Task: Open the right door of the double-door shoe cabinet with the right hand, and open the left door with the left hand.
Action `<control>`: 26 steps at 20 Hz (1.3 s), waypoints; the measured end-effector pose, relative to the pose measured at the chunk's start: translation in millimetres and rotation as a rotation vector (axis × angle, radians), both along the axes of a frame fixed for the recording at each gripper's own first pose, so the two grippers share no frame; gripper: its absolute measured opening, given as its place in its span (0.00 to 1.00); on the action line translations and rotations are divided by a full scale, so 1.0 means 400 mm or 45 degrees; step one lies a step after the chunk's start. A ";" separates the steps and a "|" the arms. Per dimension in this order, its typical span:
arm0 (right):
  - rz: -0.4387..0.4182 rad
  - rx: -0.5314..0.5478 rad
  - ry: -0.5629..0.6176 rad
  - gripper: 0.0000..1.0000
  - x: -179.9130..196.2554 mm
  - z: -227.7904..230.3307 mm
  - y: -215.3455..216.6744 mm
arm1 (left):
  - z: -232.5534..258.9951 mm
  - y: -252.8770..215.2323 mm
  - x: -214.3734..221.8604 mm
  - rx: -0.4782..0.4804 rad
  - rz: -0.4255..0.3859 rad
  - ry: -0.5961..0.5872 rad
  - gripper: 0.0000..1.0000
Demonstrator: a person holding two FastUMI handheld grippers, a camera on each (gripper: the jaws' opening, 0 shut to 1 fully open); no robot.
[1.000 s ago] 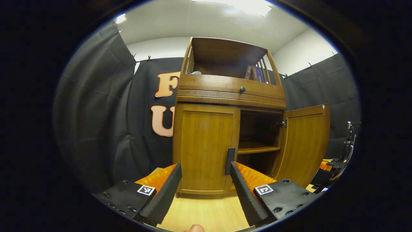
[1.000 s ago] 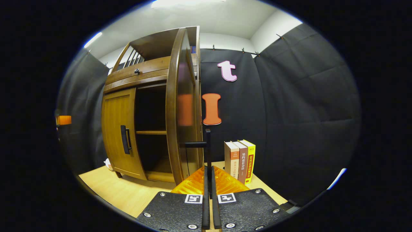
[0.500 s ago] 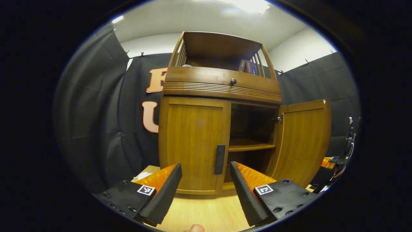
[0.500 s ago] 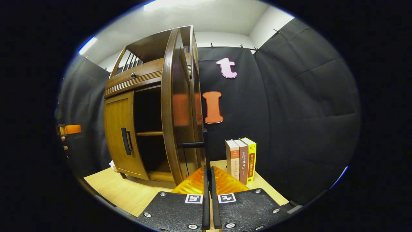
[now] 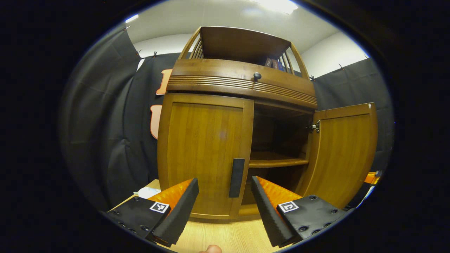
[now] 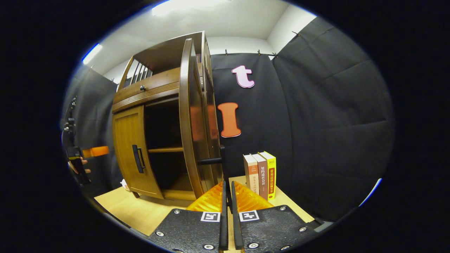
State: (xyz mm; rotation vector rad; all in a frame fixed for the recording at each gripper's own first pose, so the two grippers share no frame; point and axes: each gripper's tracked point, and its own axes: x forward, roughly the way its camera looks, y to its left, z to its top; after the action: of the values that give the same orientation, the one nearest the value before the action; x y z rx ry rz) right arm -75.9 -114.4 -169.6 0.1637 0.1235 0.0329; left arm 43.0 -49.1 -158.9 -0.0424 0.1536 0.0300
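In front of the shoe cabinet (image 5: 239,105), in the left gripper view: the left gripper (image 5: 225,189) is hovering with its fingers spread wide, touching nothing. The left door (image 5: 204,154) of the cabinet is sitting closed, and its dark handle (image 5: 236,173) is showing between the two fingers, just beyond them. To the right of that door the cabinet is standing open, with a shelf (image 5: 277,162) crossing the dark inside. The right door (image 5: 342,154) is hanging swung out on its hinge (image 5: 315,127) at the cabinet's right side. Above both doors a drawer front with a small round knob (image 5: 257,75) is running across, and books (image 5: 272,63) are standing on the cabinet's railed top. A wooden table (image 5: 232,239) is carrying the cabinet.

At the cabinet's right side, in the right gripper view: the right gripper (image 6: 227,189) is holding its fingers pressed almost together around the thin vertical bar of the right door's handle (image 6: 214,161); whether both fingers are pressing on it, I cannot tell. The right door (image 6: 195,119) is showing edge-on, swung open. The left door (image 6: 132,154) is sitting closed at the cabinet's far side. Right of the cabinet three books (image 6: 260,174) are standing upright on the table (image 6: 140,211). Left of the cabinet the left gripper (image 6: 95,151) is hanging in a hand (image 6: 79,167), apart from the cabinet.
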 end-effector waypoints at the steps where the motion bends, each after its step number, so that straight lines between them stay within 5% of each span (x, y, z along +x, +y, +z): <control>1: -0.016 -0.006 -0.015 0.10 -0.004 0.010 -0.013 | -0.016 -0.012 0.029 -0.004 -0.004 0.007 0.94; 4: -0.069 -0.057 -0.037 0.03 -0.011 0.018 -0.047 | -0.063 -0.038 0.096 0.003 -0.028 0.016 0.94; 5: -0.076 -0.067 -0.040 0.13 -0.015 0.022 -0.053 | -0.076 -0.048 0.122 0.013 -0.034 0.018 0.97; 16: -0.130 -0.049 -0.049 0.29 0.001 0.004 -0.076 | -0.183 -0.061 0.287 0.089 -0.052 0.052 0.94; 19: -0.151 -0.059 -0.062 0.65 0.006 0.008 -0.082 | -0.207 -0.035 0.311 0.110 -0.018 0.078 0.93; 21: -0.169 -0.065 -0.075 0.84 0.002 0.016 -0.087 | -0.215 -0.027 0.320 0.096 -0.012 0.089 0.87; 23: -0.178 -0.067 -0.085 0.92 -0.001 0.025 -0.090 | -0.215 -0.051 0.316 0.067 -0.037 0.086 0.75; 24: -0.180 -0.067 -0.084 0.87 -0.003 0.026 -0.088 | -0.218 -0.060 0.319 0.062 -0.049 0.087 0.64; 26: -0.181 -0.069 -0.083 0.96 -0.008 0.026 -0.085 | -0.219 -0.065 0.323 0.098 -0.040 0.100 0.41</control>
State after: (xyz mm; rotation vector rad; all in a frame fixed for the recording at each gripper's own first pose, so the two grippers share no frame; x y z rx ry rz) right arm -78.9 -148.5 -159.3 0.1165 0.0476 -0.1069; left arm 172.4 -75.0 -246.7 0.0383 0.2313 0.0062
